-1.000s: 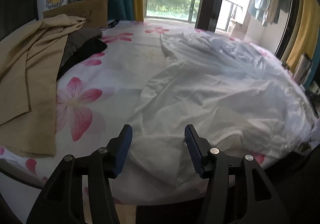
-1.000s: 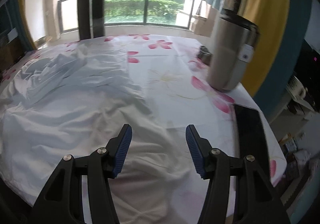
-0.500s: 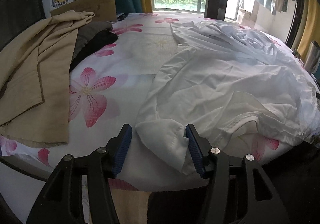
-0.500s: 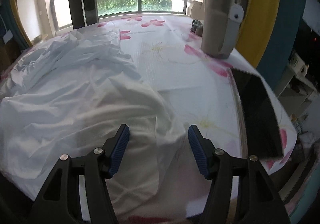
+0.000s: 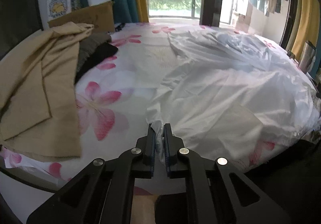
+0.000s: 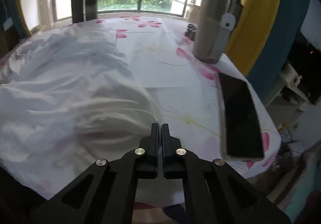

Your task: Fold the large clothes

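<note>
Across the flowered bed (image 5: 124, 75) the white garment (image 5: 230, 99) lies rumpled and unfolded, from centre out toward three o'clock. Left claw (image 5: 159, 133), having just closed, pinches its near edge; right claw (image 6: 159, 133) has just closed at the opposite edge, though cloth between its pads isn't clear. Every fold remains.
</note>
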